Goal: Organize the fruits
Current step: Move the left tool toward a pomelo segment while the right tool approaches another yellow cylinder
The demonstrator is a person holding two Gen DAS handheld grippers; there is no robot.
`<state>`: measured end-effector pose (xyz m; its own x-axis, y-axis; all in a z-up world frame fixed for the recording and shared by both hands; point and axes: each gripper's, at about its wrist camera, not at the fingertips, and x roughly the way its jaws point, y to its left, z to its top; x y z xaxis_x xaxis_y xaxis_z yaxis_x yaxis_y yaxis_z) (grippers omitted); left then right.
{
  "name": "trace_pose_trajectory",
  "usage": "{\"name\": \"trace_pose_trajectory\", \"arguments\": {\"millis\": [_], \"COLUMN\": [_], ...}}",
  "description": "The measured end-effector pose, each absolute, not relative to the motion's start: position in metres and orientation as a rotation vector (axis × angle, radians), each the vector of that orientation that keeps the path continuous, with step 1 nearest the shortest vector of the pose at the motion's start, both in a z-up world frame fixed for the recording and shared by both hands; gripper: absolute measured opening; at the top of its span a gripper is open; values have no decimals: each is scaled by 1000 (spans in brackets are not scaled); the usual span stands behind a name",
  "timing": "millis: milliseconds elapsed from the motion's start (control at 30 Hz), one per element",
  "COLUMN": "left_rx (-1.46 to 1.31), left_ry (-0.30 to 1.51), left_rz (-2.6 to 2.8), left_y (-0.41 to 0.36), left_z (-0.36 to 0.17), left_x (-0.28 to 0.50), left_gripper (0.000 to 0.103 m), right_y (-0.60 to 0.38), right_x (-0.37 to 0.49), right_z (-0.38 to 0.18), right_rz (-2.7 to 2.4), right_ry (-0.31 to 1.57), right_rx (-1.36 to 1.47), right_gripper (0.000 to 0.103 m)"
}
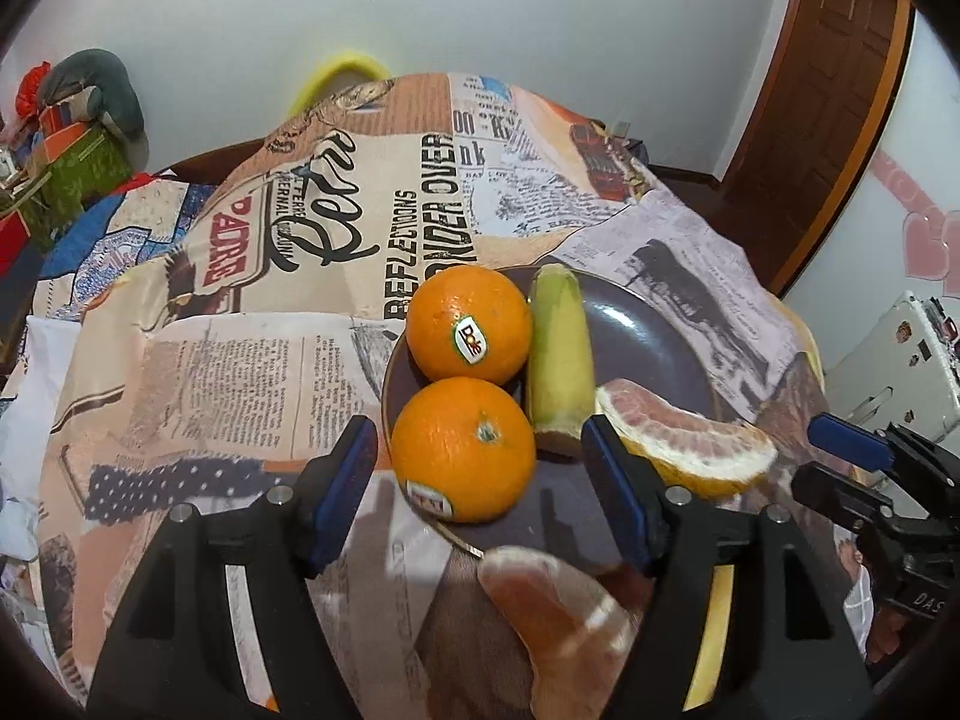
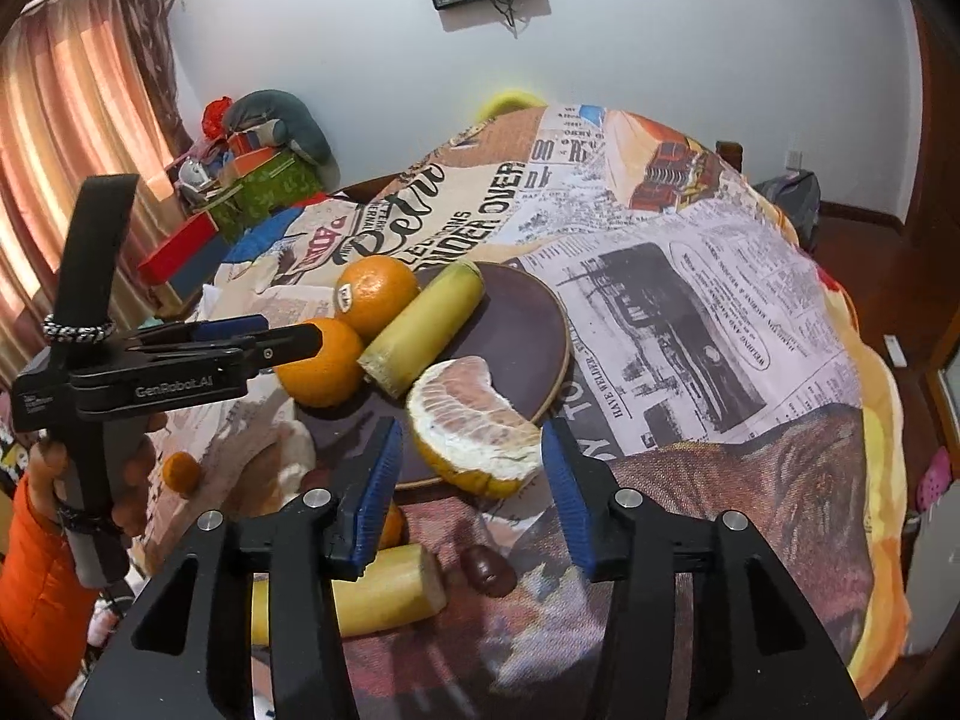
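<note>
A dark plate holds two oranges, a yellow-green cane piece and a peeled pomelo wedge on its near rim. My left gripper is open, its pads on either side of the near orange, apart from it. My right gripper is open around the pomelo wedge, just short of it. The left gripper shows in the right wrist view beside the oranges.
The table wears a newspaper-print cloth. Off the plate lie another cane piece, a dark date-like fruit, a small orange and a second pomelo piece. Boxes and cushions stand at the far left.
</note>
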<state>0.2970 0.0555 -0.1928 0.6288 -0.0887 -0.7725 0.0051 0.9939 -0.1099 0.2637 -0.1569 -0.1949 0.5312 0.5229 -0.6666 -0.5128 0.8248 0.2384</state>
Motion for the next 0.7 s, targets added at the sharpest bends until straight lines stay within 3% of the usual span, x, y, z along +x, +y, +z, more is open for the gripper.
{"name": "trace_pose_trajectory", "arguments": {"millis": [233, 367, 700], "left_rx": [-84, -76, -79], "left_ry": [842, 813, 810], "left_rz": [-54, -42, -38], "left_y": [55, 61, 64], "left_z": [-173, -163, -163], "left_x": [254, 229, 186], "left_gripper": [76, 82, 83], "right_y": [-153, -149, -128], "right_x": [241, 234, 216], "right_z": [-182, -182, -204], "right_rz": [575, 578, 602], "right_ry": [760, 780, 870], "right_rx": [-5, -4, -10], "right_gripper": [87, 89, 90]}}
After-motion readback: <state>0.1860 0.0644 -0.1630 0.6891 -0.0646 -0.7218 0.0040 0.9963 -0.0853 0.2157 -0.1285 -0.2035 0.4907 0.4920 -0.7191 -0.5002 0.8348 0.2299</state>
